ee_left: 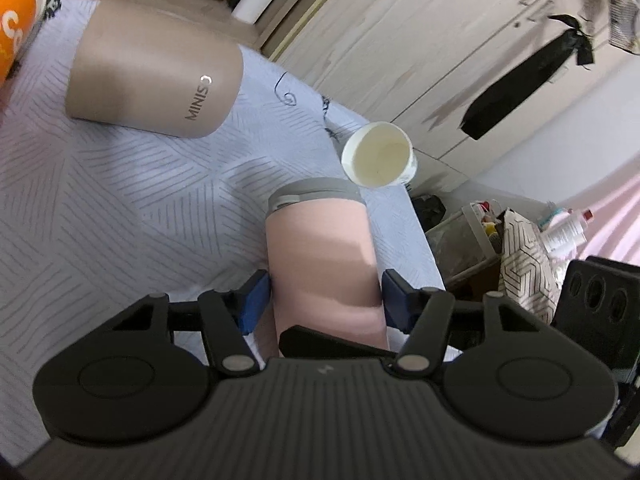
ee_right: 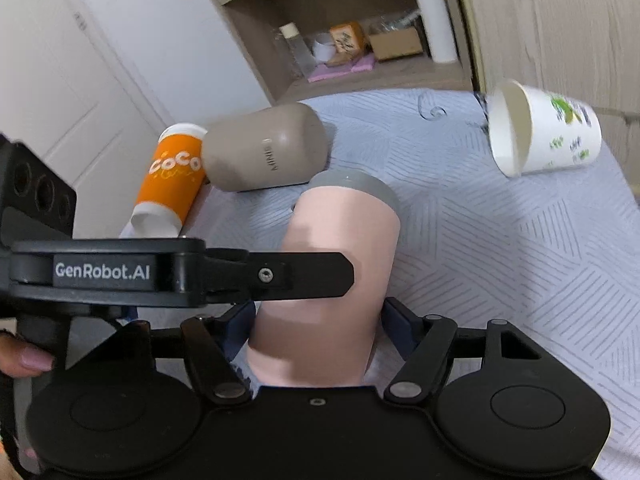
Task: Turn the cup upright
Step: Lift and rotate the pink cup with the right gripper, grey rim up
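Note:
A pink cup with a grey lid [ee_left: 324, 264] lies between the fingers of both grippers, over the patterned cloth. My left gripper [ee_left: 325, 300] is shut on its body, blue pads on either side. In the right wrist view the same pink cup [ee_right: 340, 272] sits between my right gripper's [ee_right: 318, 324] pads, which press its lower body. The left gripper's black finger [ee_right: 304, 276] crosses in front of the cup there. The cup's grey lid end points away from both cameras.
A beige bottle [ee_left: 156, 68] lies on its side on the grey-striped cloth [ee_left: 100, 208]. An orange cup [ee_right: 172, 180] lies beside it. A white paper cup [ee_right: 540, 132] lies tipped near the table's far edge. Shelves and cupboards stand behind.

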`<state>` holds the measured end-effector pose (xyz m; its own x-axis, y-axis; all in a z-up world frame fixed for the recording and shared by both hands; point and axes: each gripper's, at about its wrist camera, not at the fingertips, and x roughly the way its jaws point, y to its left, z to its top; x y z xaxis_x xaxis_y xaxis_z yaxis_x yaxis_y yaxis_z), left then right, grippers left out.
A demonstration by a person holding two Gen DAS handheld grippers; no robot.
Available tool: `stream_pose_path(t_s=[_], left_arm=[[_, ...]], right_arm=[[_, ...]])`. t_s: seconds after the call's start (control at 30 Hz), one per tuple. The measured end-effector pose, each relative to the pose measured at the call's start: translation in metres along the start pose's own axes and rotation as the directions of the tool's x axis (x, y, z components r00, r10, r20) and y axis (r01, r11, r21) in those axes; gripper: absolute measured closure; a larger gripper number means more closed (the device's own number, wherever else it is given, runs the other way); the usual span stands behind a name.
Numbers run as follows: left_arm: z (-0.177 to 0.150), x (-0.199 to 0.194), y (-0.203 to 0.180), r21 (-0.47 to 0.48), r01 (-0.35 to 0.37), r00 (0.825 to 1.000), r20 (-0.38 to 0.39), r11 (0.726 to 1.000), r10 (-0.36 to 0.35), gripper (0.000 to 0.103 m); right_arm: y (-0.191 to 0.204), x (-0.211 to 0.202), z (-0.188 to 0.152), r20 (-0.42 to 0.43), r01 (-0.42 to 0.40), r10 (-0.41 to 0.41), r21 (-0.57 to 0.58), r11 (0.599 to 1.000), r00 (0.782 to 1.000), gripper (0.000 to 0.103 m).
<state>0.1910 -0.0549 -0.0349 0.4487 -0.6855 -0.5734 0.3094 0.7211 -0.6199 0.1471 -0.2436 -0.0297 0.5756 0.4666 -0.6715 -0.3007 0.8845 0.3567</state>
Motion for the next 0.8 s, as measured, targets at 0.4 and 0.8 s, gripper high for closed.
stream_pose_path(t_s=[0.4,0.8], left_arm=[[-0.042,-0.059,0.005,0.196,-0.058,0.985,0.173,0.979,0.024,0.043],[-0.049,-0.086,0.007,0.304,-0.138,0.954,0.297,0.943,0.044,0.044]], right_arm=[[0.056,-0.005,-0.033,0.176,0.04,0.008,-0.263,0.964,0.984,0.032],[0.083,0.012,-0.045,0.348,0.154,0.003,-0.424,0.893,0.938,0.033]])
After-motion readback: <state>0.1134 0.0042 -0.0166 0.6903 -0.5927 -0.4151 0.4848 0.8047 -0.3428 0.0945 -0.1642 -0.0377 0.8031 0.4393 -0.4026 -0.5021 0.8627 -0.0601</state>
